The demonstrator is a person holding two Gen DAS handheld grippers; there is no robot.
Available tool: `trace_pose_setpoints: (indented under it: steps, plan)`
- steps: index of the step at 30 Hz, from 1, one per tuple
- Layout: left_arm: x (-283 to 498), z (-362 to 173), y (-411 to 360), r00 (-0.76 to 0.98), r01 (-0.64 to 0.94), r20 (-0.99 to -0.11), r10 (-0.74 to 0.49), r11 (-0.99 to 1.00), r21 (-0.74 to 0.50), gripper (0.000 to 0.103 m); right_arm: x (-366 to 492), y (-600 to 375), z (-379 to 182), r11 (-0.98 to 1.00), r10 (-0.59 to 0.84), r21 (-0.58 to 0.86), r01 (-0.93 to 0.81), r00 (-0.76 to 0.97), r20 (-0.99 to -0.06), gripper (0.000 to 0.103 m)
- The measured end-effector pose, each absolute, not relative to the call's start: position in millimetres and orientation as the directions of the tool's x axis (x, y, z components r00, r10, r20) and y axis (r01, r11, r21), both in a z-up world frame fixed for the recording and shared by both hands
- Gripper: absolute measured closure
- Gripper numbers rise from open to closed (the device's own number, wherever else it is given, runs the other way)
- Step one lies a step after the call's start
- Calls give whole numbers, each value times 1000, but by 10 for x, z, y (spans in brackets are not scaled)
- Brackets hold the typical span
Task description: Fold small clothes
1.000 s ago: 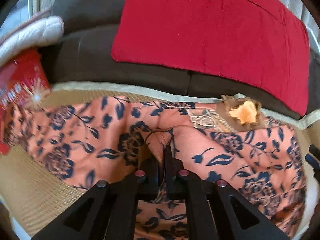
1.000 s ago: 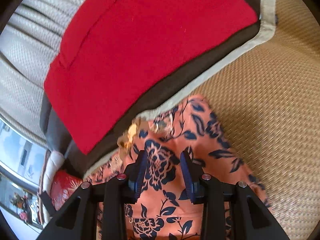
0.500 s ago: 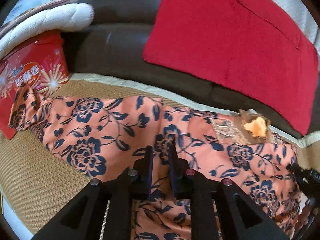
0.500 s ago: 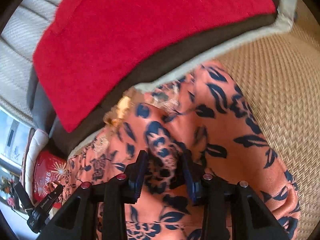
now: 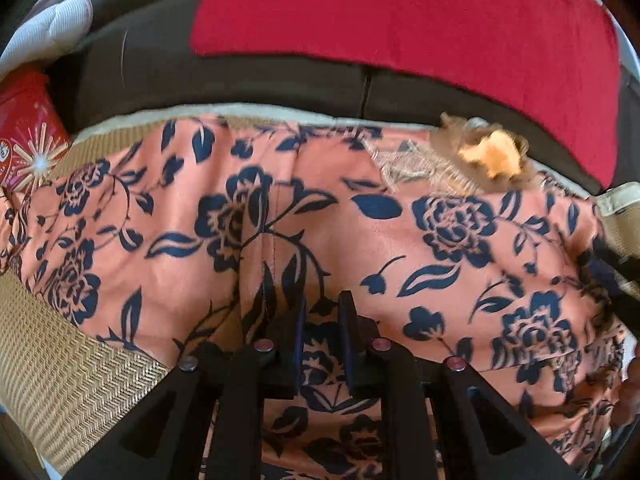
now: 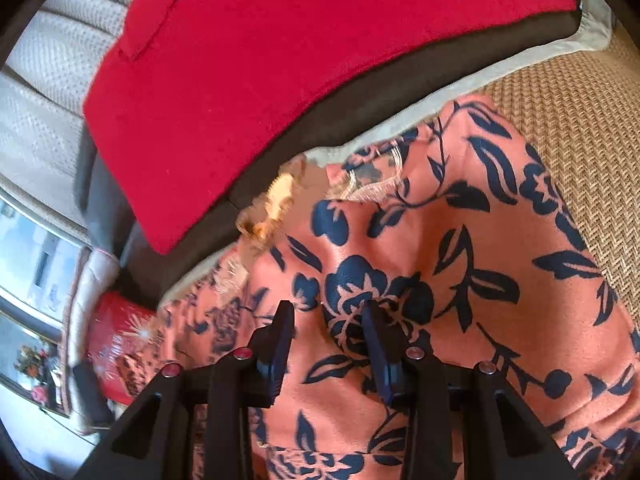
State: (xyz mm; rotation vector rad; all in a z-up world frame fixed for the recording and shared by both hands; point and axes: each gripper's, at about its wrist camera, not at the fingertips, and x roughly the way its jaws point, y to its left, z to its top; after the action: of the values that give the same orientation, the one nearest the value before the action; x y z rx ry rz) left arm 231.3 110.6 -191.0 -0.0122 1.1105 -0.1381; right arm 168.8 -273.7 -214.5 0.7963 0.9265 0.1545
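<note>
A salmon-orange garment (image 5: pixel 400 240) printed with navy flowers lies spread on a woven mat (image 5: pixel 72 368), its far edge along the sofa back. An orange-brown frilly trim (image 5: pixel 488 152) sits at its far right corner. My left gripper (image 5: pixel 322 300) hovers low over the middle of the cloth with a narrow gap between its fingers and nothing pinched. In the right wrist view the same garment (image 6: pixel 500 320) fills the lower half, with the trim (image 6: pixel 276 204) at its far edge. My right gripper (image 6: pixel 328 312) stands open over a printed flower, its fingertips at the cloth.
A red cloth (image 5: pixel 400 20) drapes over the dark sofa back behind the garment. A red printed box (image 5: pixel 28 148) stands at the left with a white cushion (image 5: pixel 48 32) above it. Bare mat (image 6: pixel 580 120) lies to the right of the garment.
My left gripper let go of the pinched fold, parted slightly and sank toward the cloth, which now lies flatter. My right gripper shifted along the garment, keeping the same gap.
</note>
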Motion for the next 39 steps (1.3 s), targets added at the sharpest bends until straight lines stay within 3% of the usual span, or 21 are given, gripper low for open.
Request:
trace_pose_setpoints:
  steps: [2, 3, 4, 5, 6, 10, 13, 15, 19, 20, 23, 24, 28, 35, 39]
  plan:
    - [2320, -1898, 1111, 439, 99, -890, -121, 991, -86, 87, 1645, -2829, -2062, 678, 459, 713, 176, 657, -599, 64]
    - [2326, -1895, 1116, 442, 94, -889, -120, 992, -88, 87, 1623, -2903, -2029, 667, 456, 724, 177, 672, -584, 59]
    - [2332, -1896, 1127, 443, 85, -889, -114, 993, -85, 87, 1587, -3003, -1999, 653, 444, 734, 188, 689, -572, 48]
    - [2335, -1899, 1142, 444, 79, -889, -109, 993, -83, 87, 1548, -3097, -1989, 632, 430, 748, 203, 712, -556, 31]
    - [2337, -1902, 1151, 445, 76, -889, -109, 994, -84, 87, 1518, -3167, -1990, 619, 416, 756, 214, 727, -546, 30]
    - [2310, -1905, 1108, 451, 106, -890, -71, 994, -25, 87, 1492, -3446, -2108, 591, 394, 755, 286, 714, -578, 30]
    - [2325, -1919, 1059, 456, 114, -889, -49, 994, 4, 87, 1495, -3554, -2302, 562, 386, 743, 365, 678, -625, 45]
    - [2330, -1899, 1092, 449, 105, -890, -71, 994, -27, 87, 1504, -3534, -2237, 592, 367, 721, 360, 676, -639, 44]
    - [2296, -1759, 1228, 467, 72, -878, -103, 994, -78, 87, 1554, -3332, -1990, 618, 419, 752, 231, 712, -563, 45]
    - [2276, -1686, 1298, 487, 57, -867, -111, 994, -96, 83, 1567, -3249, -1941, 633, 430, 748, 200, 712, -555, 45]
    - [2188, -1488, 1637, 554, -48, -828, -85, 990, -133, 43, 1634, -2860, -1887, 704, 469, 700, 121, 660, -586, 45]
    - [2164, -1447, 1736, 573, -80, -817, -66, 988, -136, 38, 1654, -2771, -1902, 721, 474, 684, 111, 640, -604, 45]
    - [2093, -1355, 2354, 608, -256, -793, 37, 955, -151, 38, 1774, -2411, -2125, 789, 465, 600, 135, 508, -725, 44]
    - [2001, -1519, 3596, 572, -540, -816, 90, 790, -291, 38, 1724, -2288, -1894, 824, 428, 563, 62, 583, -690, 45]
    - [1980, -1699, 4081, 584, -592, -810, 52, 710, -382, 39, 1768, -2144, -1966, 844, 419, 535, 47, 565, -711, 45]
